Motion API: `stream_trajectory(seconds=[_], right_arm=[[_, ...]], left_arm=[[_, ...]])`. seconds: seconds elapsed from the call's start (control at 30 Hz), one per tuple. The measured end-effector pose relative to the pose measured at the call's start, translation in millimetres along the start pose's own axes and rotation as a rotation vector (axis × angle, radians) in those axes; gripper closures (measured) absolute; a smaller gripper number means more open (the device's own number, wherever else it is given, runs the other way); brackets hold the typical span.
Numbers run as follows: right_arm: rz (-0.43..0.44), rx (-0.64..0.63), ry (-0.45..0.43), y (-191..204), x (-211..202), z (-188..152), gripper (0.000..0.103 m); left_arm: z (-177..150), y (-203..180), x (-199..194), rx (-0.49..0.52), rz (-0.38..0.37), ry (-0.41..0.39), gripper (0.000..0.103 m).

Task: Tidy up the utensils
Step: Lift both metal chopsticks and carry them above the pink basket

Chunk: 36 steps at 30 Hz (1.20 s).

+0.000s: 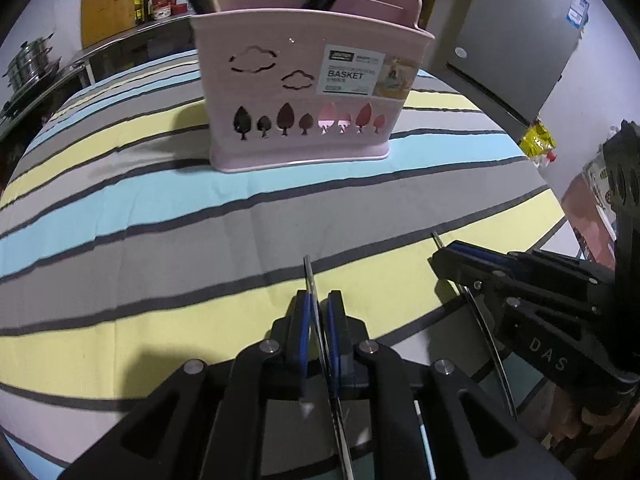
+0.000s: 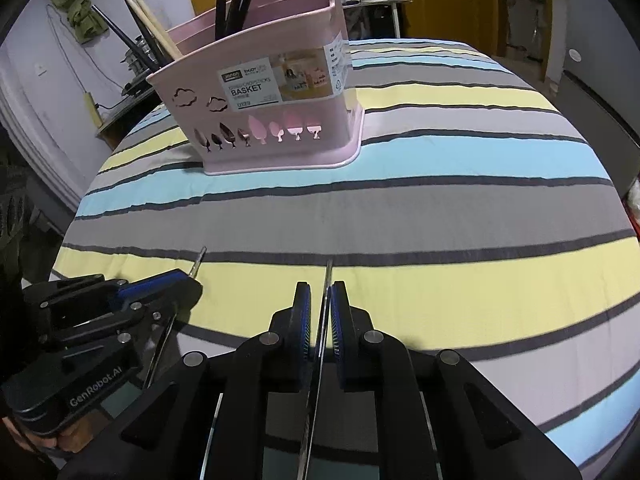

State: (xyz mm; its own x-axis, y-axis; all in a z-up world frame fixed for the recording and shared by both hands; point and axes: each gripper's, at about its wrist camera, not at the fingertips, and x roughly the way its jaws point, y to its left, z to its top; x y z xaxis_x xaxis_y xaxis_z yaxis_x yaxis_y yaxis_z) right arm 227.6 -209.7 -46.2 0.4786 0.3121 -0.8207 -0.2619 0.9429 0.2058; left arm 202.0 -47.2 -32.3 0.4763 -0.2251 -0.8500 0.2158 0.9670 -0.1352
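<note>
Basket [image 1: 308, 92]: smooth pink plastic, paper label. Beneath it, tablecloth [image 1: 160, 216]: matt striped cloth. Before it, utensil [image 2: 324, 320]: glossy metal.

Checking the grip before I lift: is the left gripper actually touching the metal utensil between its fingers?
Touching. The left wrist view shows the left gripper shut on the thin metal utensil, both blue pads pressed against it with no gap showing.

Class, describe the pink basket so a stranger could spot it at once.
Find the striped tablecloth. Toward its far side stands the pink basket, a divided holder with cloud and tree cut-outs and a white label reading BASKET. Dark handles and chopsticks stick up from it.
</note>
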Motion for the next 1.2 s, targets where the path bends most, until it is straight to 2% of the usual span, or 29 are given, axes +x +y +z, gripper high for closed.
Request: stream_trajectory(seconds=[0.07, 0.23, 0.33, 0.5, 1.0, 1.2], right_arm=[[-0.002, -0.008, 0.009, -0.5, 1.6, 3.2, 0.098], [0.025, 0.005, 0.014, -3.7, 0.6, 7.5, 0.099], [0.037, 0.016, -0.011, -4.5, -7.1, 8.4, 0.099], [0.047, 0.022, -0.076, -6.8, -31.4, 17.5, 0.099], [0.051, -0.012, -0.305, 6.4, -115.3, 54.8, 0.099], [0.054, -0.005, -0.339, 9.3, -126.6, 51.9, 0.099]], left_arm=[[4.0, -0.9, 2.2, 0.009, -0.002, 0.011, 0.093], [9.0, -2.8, 3.9, 0.028, 0.012, 0.025, 0.097], [12.0, -0.4, -0.4, 0.016, -0.009, 0.024, 0.098], [21.1, 3.0, -24.7, 0.009, -0.018, -0.029, 0.098], [68.4, -3.9, -116.7, 0.068, -0.035, -0.264, 0.098], [68.2, -2.2, -123.3, 0.062, -0.045, -0.284, 0.098]])
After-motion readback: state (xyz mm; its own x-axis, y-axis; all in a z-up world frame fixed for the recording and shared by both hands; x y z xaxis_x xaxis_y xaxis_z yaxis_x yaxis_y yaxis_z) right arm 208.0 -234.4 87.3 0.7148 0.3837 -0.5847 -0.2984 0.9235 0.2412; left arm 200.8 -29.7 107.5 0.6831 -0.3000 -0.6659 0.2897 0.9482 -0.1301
